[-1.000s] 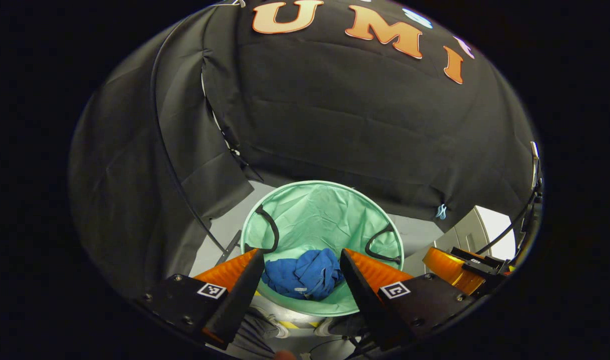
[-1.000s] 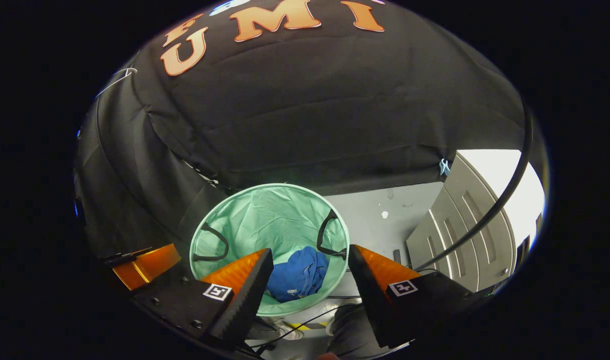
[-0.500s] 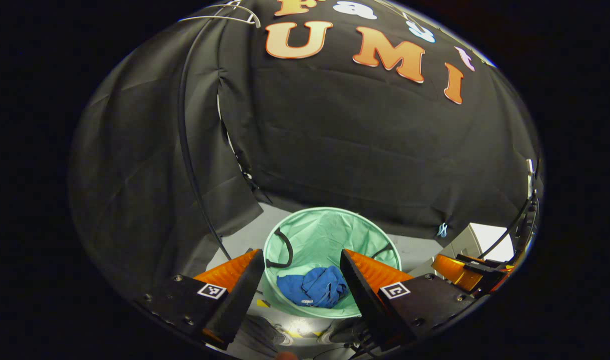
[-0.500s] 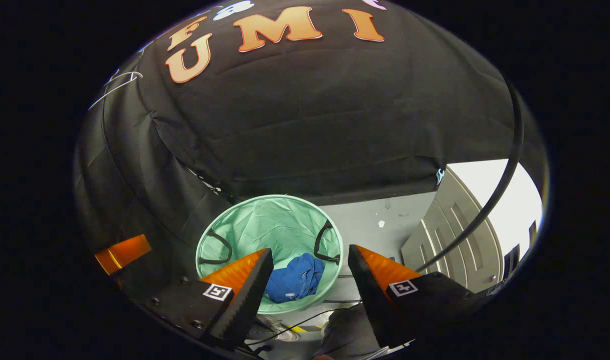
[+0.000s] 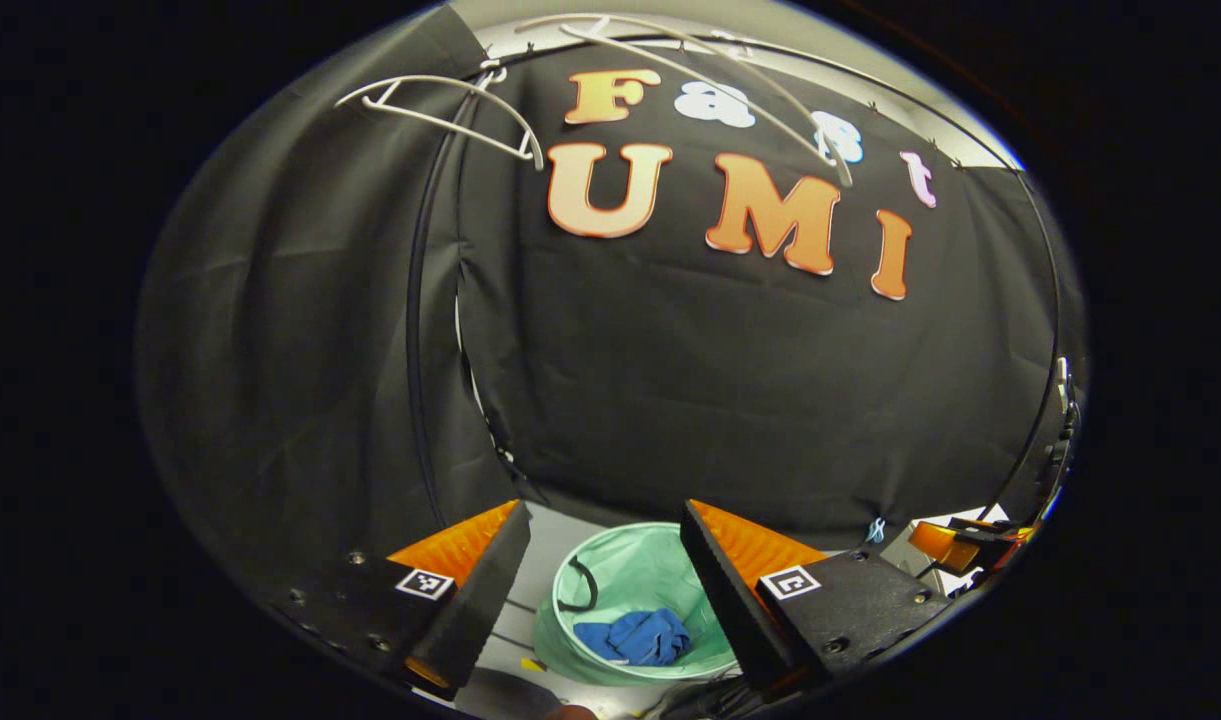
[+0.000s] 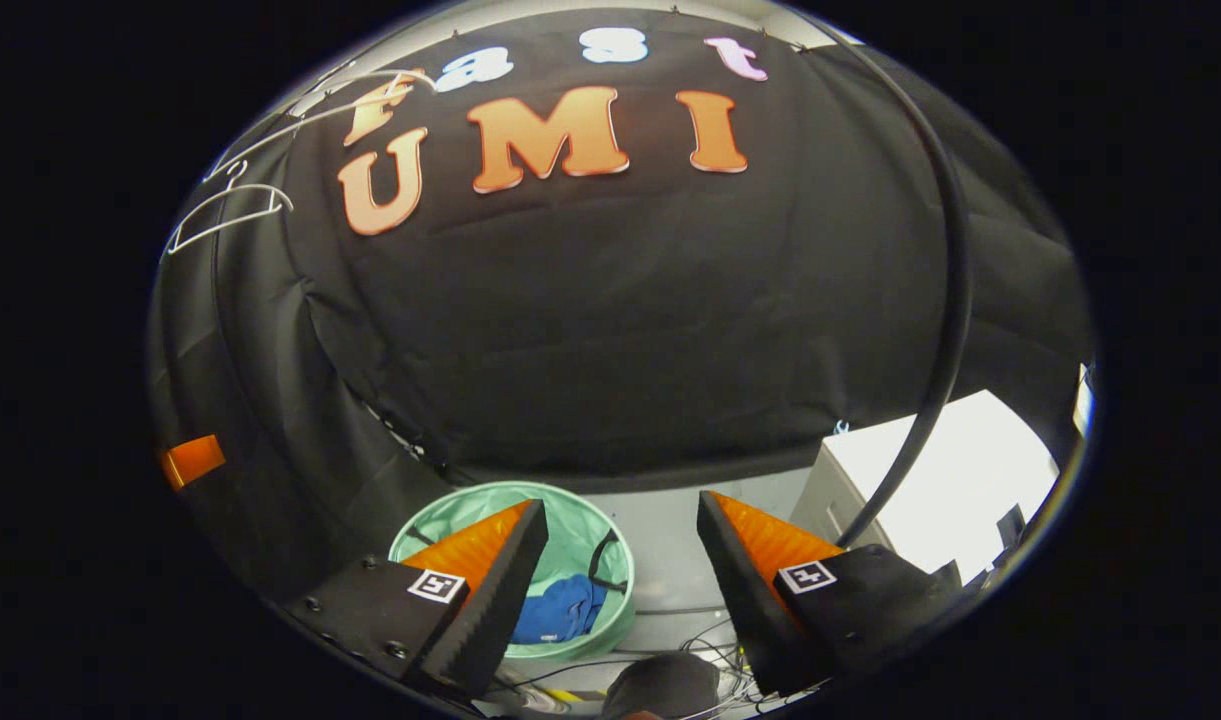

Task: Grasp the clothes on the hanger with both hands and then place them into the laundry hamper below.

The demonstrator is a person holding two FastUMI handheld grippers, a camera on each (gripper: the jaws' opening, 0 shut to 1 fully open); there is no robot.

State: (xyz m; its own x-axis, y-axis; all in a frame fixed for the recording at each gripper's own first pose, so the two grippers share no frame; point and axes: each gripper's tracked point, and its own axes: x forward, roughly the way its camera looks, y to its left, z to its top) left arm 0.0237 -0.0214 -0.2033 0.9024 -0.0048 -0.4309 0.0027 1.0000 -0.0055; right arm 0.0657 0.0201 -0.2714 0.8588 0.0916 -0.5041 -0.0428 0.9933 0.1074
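We are looking down at the hamper (image 5: 642,600), low in the frame, with the blue clothes (image 5: 634,637) lying crumpled inside. They are looking soft and light, easiest pinched at a raised fold. We are holding the left gripper (image 5: 604,590) and right gripper (image 6: 622,590) wide open and empty.

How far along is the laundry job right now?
It looks finished. The blue garment lies crumpled inside the green hamper, and the white hangers up on the rail are bare. Nothing is in hand: the left gripper and right gripper are both open and empty, above the hamper. No clothes seem left to move.
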